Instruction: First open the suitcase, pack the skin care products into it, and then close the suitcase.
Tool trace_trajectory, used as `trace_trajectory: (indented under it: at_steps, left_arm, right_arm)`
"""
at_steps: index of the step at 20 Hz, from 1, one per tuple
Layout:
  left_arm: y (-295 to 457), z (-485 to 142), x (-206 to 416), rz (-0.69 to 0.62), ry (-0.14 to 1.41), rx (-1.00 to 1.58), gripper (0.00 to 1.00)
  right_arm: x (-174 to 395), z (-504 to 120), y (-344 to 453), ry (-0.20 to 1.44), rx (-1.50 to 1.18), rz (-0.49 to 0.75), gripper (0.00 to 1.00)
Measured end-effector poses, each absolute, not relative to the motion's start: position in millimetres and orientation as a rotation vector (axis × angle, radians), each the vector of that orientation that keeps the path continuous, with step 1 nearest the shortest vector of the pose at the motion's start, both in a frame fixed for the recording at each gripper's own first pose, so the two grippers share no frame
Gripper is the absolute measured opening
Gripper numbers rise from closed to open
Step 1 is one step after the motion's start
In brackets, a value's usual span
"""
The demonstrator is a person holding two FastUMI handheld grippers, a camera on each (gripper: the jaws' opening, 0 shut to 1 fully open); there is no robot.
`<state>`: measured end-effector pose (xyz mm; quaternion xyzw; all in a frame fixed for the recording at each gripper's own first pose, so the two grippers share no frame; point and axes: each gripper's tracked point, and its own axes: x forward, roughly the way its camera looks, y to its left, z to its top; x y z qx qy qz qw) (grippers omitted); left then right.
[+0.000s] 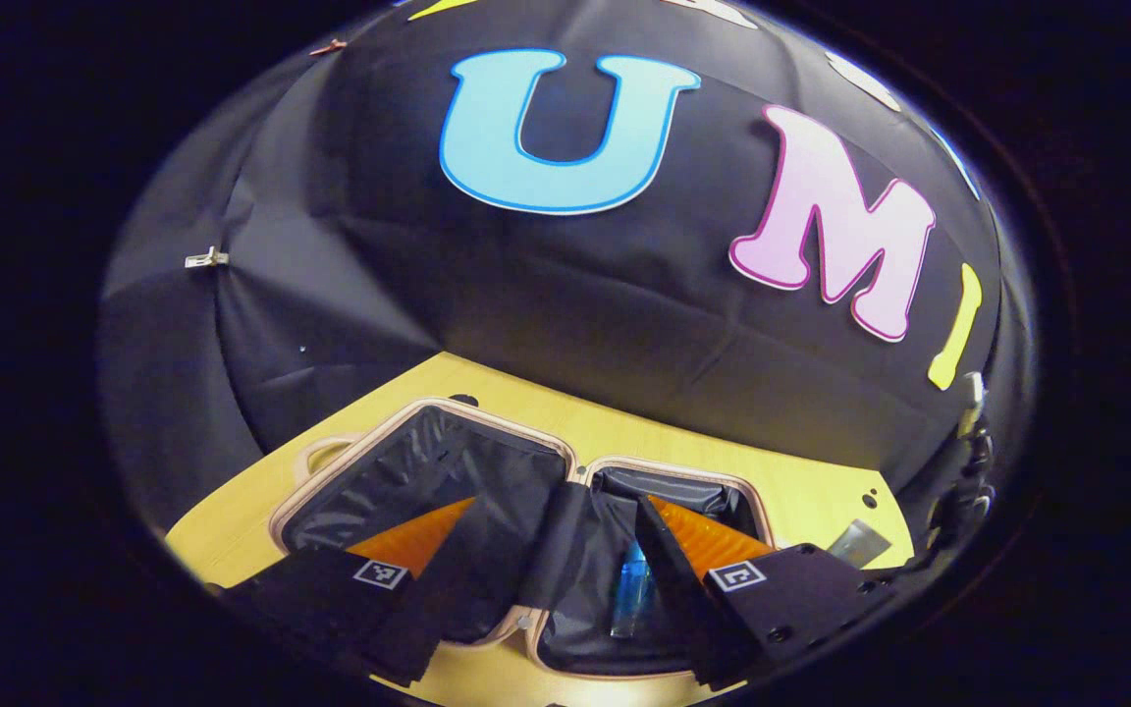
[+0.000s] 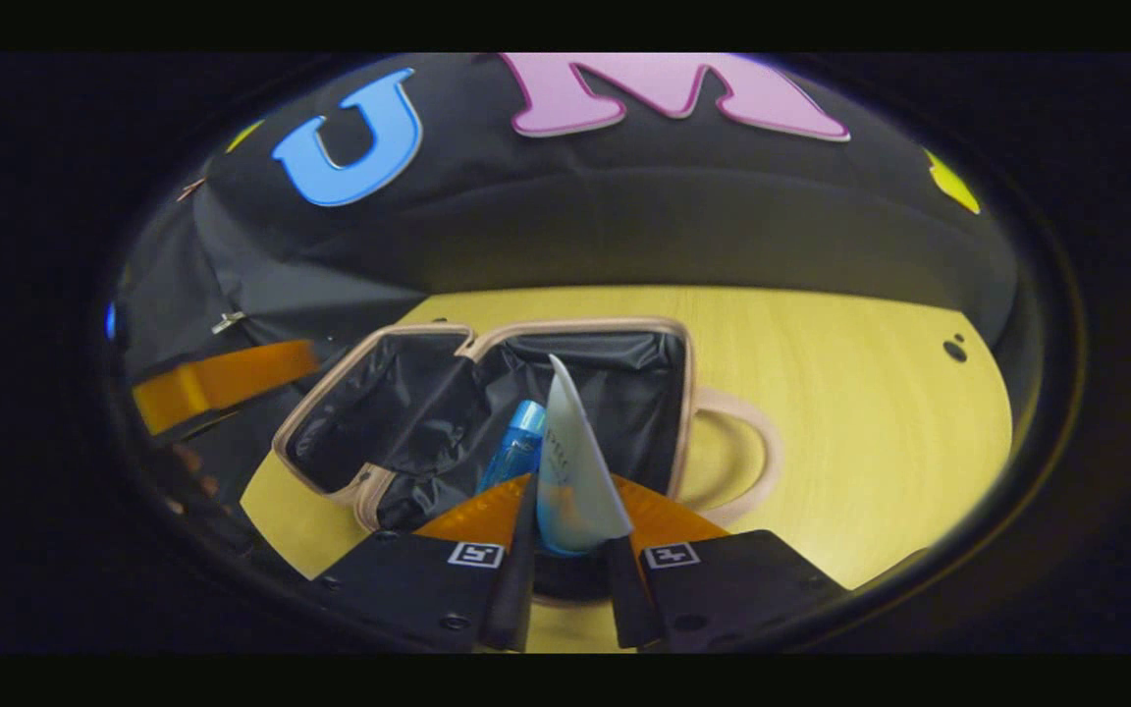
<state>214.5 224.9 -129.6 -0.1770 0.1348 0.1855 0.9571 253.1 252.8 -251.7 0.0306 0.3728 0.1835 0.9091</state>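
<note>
The small beige suitcase [image 1: 467,407] lies open on the yellow table, both black-lined halves up. A blue bottle [image 1: 629,589] lies in its right half. My left gripper [image 1: 561,501] hovers open over the hinge with nothing between its fingers. In the right gripper view, my right gripper [image 2: 575,486] is shut on a white tube [image 2: 575,442], which points up over the right half of the suitcase [image 2: 585,324]. The blue bottle [image 2: 516,447] lies just left of the tube. The tube's flat end [image 1: 860,542] peeks in at the right of the left gripper view.
The suitcase's handle [image 2: 752,462] loops out to the right on the yellow table [image 2: 870,393]. The left gripper [image 2: 217,383] reaches in from the left edge. Black cloth walls close off the table at the back.
</note>
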Motion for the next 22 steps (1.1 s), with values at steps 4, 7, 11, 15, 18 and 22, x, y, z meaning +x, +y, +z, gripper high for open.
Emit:
trace_trajectory:
  at_steps: [4,7,11,15,18,22]
  left_arm:
    - [232,-129,180,0.368,0.26,-0.417,0.95]
    - [225,-141,162,0.366,0.271,-0.53,0.96]
    - [229,-153,145,0.364,0.299,-0.505,0.96]
    - [250,-149,132,0.395,0.278,-0.528,0.95]
    - [289,-147,119,0.443,0.242,-0.514,0.95]
    - [369,-155,107,0.529,0.262,-0.453,0.96]
  right_arm:
    - [263,-287,281,0.924,0.141,0.349,0.37]
    - [274,-309,279,0.972,0.107,0.281,0.36]
    - [275,-323,277,1.023,0.086,0.231,0.37]
    - [278,-323,278,1.008,0.087,0.174,0.48]
    - [272,-300,283,0.959,0.096,0.2,0.63]
    - [256,-250,287,0.809,0.068,0.275,0.97]
